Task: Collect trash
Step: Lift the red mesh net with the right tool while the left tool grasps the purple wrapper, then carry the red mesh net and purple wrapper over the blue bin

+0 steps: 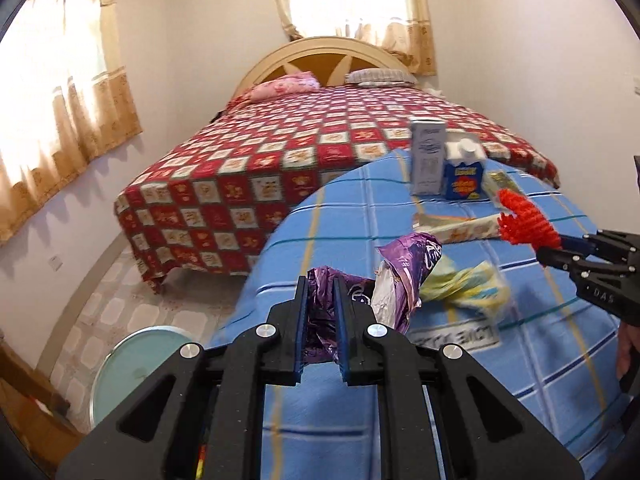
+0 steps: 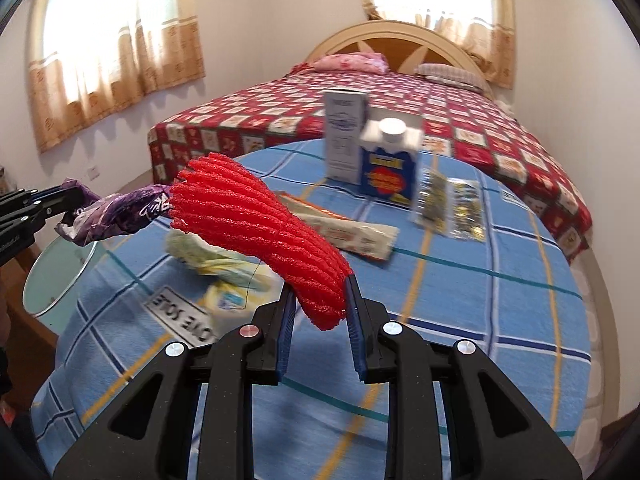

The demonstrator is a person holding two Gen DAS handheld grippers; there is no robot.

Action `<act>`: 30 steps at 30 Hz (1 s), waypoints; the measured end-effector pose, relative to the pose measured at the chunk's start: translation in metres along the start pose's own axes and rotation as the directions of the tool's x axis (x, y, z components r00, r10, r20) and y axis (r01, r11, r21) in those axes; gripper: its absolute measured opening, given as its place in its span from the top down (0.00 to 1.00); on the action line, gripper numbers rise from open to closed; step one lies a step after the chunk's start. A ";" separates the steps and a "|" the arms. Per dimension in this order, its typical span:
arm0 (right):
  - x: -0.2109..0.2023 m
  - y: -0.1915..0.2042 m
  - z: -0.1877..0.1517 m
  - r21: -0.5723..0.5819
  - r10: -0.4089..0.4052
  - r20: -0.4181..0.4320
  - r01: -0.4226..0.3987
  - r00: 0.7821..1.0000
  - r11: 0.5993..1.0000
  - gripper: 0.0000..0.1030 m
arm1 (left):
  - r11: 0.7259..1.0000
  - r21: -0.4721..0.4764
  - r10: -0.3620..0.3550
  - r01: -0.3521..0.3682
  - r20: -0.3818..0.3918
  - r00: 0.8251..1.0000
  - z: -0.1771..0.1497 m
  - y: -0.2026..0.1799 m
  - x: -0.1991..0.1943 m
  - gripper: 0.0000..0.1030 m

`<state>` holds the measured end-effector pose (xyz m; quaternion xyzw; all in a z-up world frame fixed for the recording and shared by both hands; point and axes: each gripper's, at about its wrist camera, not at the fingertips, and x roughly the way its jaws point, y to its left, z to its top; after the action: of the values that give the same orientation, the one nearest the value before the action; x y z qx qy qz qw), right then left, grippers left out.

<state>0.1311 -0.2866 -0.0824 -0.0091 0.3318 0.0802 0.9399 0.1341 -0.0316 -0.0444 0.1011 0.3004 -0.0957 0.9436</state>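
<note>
The left gripper is clamped tight on a crumpled purple foil wrapper, lifted clear of the blue checked tablecloth. The right gripper pinches the lower end of a red foam mesh sleeve, which juts up and to the left above the table. Still lying on the cloth are a yellow-green wrapper, a long flat white packet and clear sachets. Two cartons stand upright side by side at the far edge: a tall grey-white one and a blue one with a white screw cap, which is on, so what it holds stays hidden.
</note>
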 end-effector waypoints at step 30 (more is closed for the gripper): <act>0.061 0.160 0.042 -0.245 0.187 -0.063 -0.197 0.980 0.949 0.76 | 0.964 -0.115 0.232 -0.242 -0.087 0.969 -0.065 0.128 -0.031 0.88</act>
<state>0.1788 -0.1169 -0.0818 -0.0968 0.3365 0.2122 0.9123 0.1045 0.1109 -0.0616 0.0807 0.3257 0.0406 0.9411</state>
